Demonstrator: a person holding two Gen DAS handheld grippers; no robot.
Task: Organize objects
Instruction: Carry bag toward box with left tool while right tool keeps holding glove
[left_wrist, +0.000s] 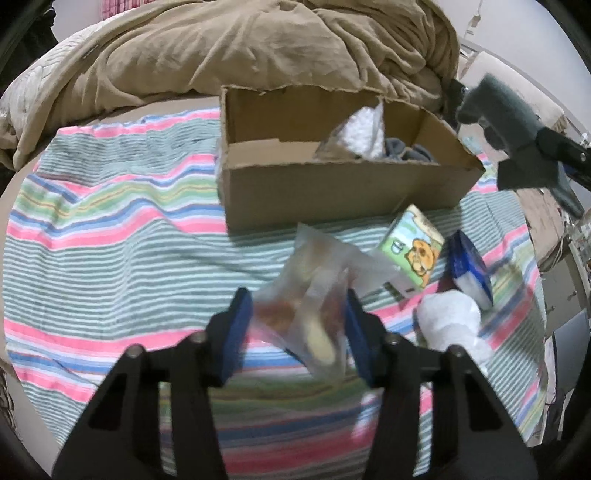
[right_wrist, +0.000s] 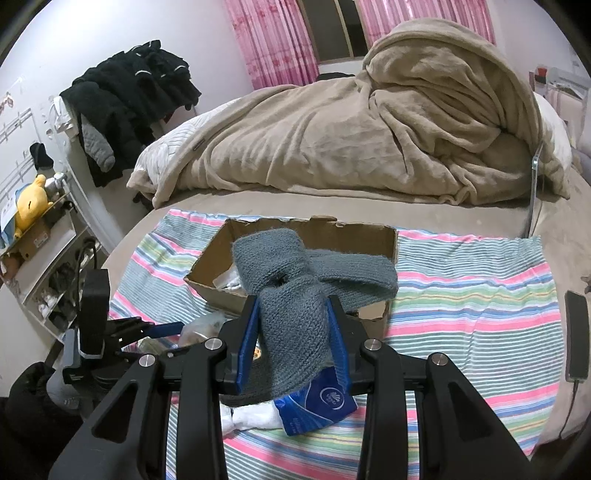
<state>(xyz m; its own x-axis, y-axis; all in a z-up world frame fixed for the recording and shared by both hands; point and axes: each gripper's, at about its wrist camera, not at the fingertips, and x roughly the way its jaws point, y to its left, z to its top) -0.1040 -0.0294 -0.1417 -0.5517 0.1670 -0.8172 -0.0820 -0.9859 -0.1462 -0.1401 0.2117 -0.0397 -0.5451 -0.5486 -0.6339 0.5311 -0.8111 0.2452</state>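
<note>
I note my right gripper (right_wrist: 291, 339) clenched on a grey sock (right_wrist: 295, 295) above the cardboard box (right_wrist: 354, 236). My left gripper (left_wrist: 297, 325) straddles a clear bag (left_wrist: 314, 295); grasp indeterminate. Surface: striped cloth (left_wrist: 110, 229) on a bed with a tan blanket (right_wrist: 332, 129).

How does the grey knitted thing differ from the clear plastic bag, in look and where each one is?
The grey knitted piece is opaque wool; the clear plastic bag shows brown and pale contents. The knit is clamped in the right hand-held gripper, up over the cardboard box; the bag sits between the fingers of the left hand-held gripper, low over the striped cloth. Both are soft and outside the box.
</note>
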